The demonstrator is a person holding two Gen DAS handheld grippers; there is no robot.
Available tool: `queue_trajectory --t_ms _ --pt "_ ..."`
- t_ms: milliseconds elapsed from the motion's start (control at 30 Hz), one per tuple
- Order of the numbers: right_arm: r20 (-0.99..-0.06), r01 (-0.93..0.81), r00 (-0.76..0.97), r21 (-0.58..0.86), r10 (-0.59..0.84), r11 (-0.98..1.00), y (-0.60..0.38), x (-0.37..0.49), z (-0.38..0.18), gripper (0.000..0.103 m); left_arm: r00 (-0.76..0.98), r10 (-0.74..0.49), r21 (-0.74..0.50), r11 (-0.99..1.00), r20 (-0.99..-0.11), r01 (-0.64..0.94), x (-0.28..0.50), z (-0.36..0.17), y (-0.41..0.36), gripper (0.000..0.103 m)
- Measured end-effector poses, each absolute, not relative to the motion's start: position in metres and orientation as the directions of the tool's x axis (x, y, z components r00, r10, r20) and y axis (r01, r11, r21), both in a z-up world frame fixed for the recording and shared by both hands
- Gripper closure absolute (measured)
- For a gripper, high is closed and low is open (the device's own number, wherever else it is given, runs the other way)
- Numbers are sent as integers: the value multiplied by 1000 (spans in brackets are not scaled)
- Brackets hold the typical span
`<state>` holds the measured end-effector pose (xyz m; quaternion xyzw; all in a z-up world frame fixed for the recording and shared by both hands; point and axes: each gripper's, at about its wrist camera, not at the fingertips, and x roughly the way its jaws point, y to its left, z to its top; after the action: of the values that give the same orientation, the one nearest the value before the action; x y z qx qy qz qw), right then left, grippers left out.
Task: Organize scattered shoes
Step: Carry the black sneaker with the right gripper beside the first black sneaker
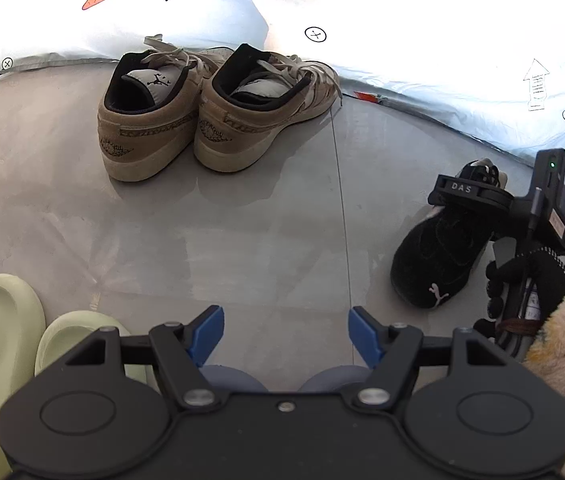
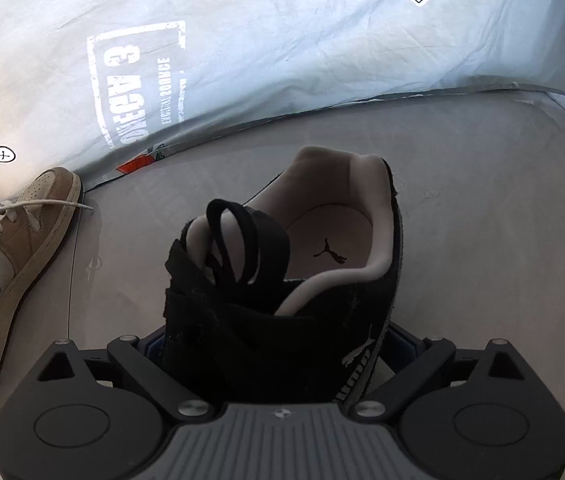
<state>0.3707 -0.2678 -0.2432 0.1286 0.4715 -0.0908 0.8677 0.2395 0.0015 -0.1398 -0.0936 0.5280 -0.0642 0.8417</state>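
Lying on the grey floor [image 2: 482,240] near the pale printed sheet [image 2: 282,60], the black suede sneaker [image 2: 282,320] shows a white lining, a loose black lace and a small cat logo. Its long axis runs away from the right gripper [image 2: 270,344], heel far, toe near. That gripper's jaws straddle the forefoot, spread wide; the pads are hidden, so contact is unclear. The left gripper [image 1: 286,336] hangs spread and empty, tan sneakers [image 1: 210,112] beyond.
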Motion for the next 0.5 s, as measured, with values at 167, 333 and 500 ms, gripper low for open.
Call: queue_trajectory --t_ms 167,333,500 --pt "-837 259 546 140 -25 956 -307 355 -244 7 442 -204 -220 975 -874 15 237 -137 0 34" --pt "-847 242 531 124 -25 962 -371 342 -243 9 452 -201 -212 977 -869 27 233 -132 -2 34" --pt "-863 22 504 65 45 998 -416 308 -239 10 463 -207 -209 977 -862 48 228 -126 -9 34"
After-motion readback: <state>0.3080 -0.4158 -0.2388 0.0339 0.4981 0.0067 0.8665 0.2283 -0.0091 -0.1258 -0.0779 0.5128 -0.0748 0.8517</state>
